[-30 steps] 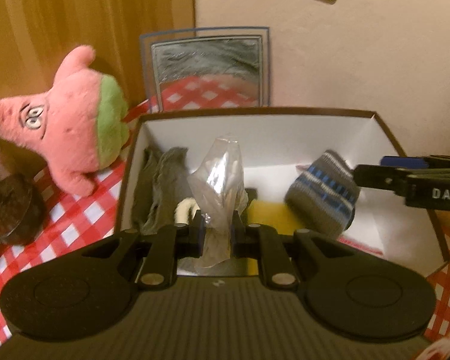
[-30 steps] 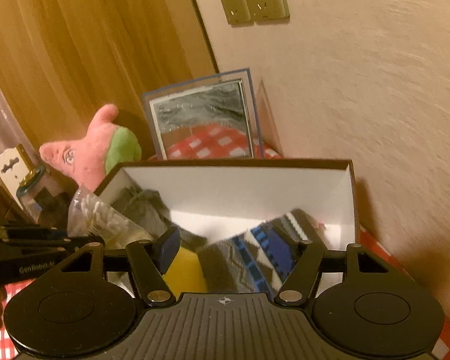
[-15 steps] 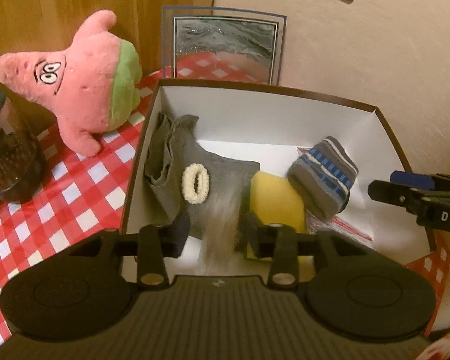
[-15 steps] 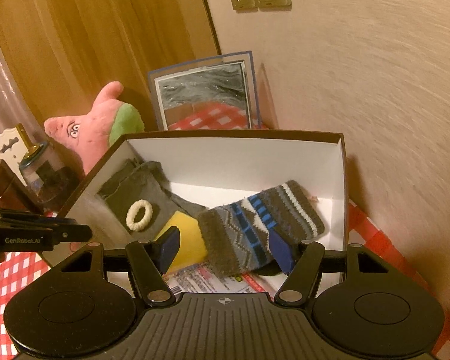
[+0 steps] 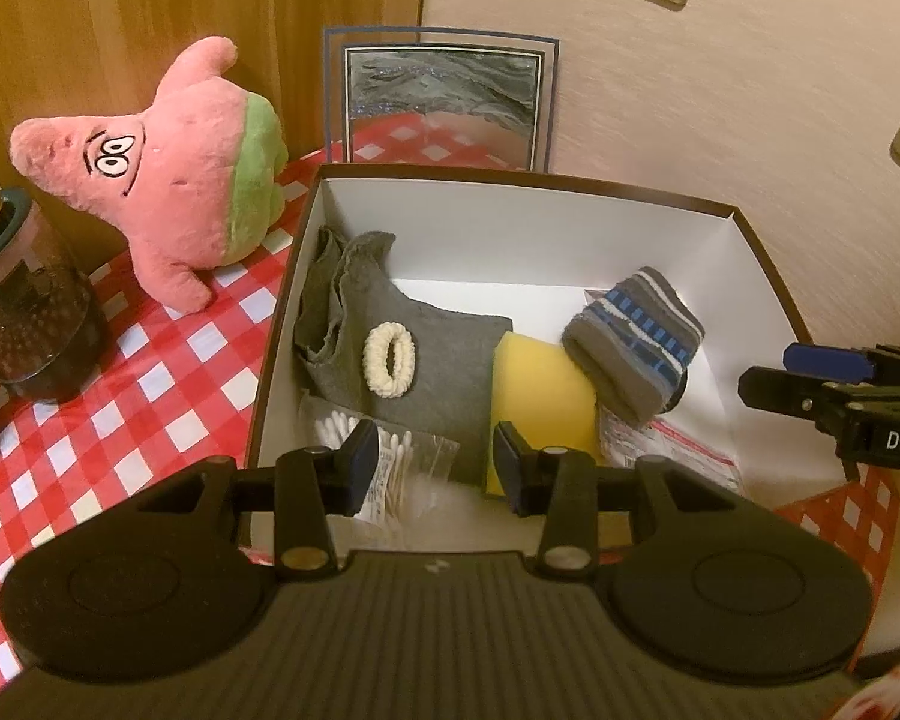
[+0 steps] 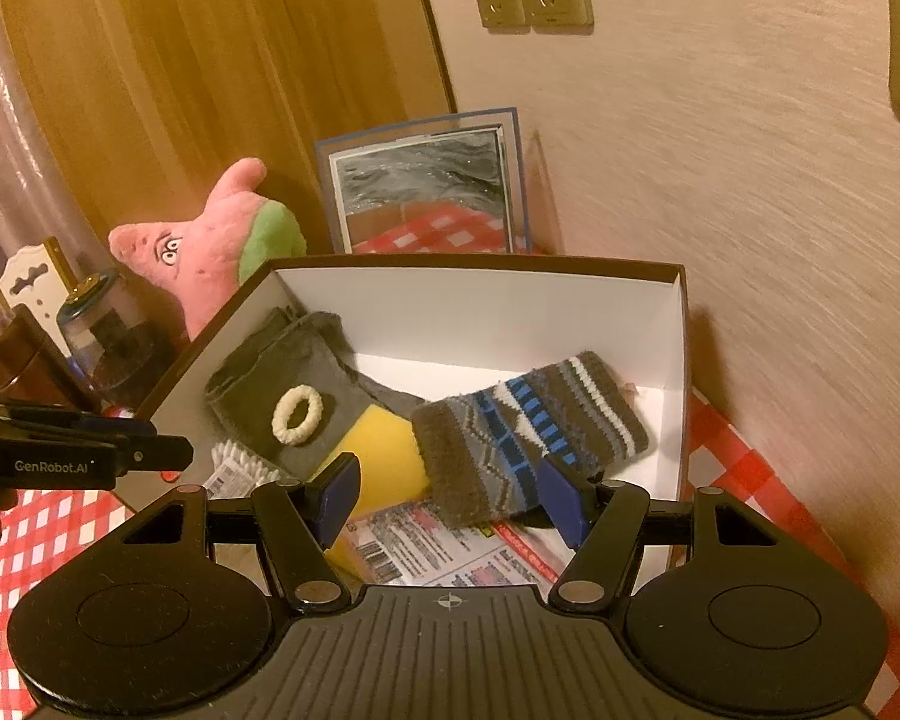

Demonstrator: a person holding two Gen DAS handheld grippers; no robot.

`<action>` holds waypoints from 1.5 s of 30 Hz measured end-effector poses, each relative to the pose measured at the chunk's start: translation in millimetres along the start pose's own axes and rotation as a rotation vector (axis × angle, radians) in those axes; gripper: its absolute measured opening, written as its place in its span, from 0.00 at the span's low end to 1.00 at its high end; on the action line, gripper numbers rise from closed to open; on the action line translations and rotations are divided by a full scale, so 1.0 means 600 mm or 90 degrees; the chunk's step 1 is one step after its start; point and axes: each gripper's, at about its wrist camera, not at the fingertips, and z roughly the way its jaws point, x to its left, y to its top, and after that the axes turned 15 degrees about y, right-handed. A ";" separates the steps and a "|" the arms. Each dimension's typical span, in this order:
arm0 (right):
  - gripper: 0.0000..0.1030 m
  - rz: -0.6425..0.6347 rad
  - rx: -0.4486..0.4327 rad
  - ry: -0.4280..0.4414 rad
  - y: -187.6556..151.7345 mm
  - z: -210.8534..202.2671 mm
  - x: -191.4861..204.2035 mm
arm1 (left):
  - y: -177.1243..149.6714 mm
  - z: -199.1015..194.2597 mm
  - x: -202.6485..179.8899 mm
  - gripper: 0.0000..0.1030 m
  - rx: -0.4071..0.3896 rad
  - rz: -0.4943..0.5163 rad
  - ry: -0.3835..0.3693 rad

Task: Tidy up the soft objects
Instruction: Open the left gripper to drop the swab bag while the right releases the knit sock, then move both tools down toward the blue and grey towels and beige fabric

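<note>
A brown cardboard box (image 5: pixel 570 228) with white inside holds a grey cloth (image 5: pixel 426 360), a cream hair tie (image 5: pixel 389 351), a yellow sponge (image 5: pixel 540 384), a striped grey and blue sock (image 5: pixel 636 342) and a clear bag of cotton swabs (image 5: pixel 384 468). My left gripper (image 5: pixel 431 465) is open and empty above the box's near edge, over the swab bag. My right gripper (image 6: pixel 447 498) is open and empty above the sock (image 6: pixel 528 438) and sponge (image 6: pixel 384 450). A pink star plush toy (image 5: pixel 168 180) lies on the table left of the box.
A red and white checked cloth (image 5: pixel 120 372) covers the table. A framed picture (image 5: pixel 441 102) leans on the wall behind the box. A dark glass jar (image 5: pixel 30 324) stands at the left. A printed packet (image 6: pixel 444 546) lies in the box's near right corner.
My left gripper opened and let go of the swab bag, which dropped into the box's near left corner. Both grippers pulled back and up from the box.
</note>
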 end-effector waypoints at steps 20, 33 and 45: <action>0.64 -0.003 0.039 0.006 -0.148 -0.100 0.053 | -0.228 -0.068 0.037 0.38 0.091 -0.047 0.001; 0.64 0.082 0.125 -0.015 -0.287 -0.118 0.065 | -0.355 -0.071 -0.002 0.38 0.189 -0.063 -0.064; 0.64 0.122 0.114 -0.053 -0.309 -0.138 0.052 | -0.357 -0.056 -0.027 0.11 0.181 -0.095 -0.106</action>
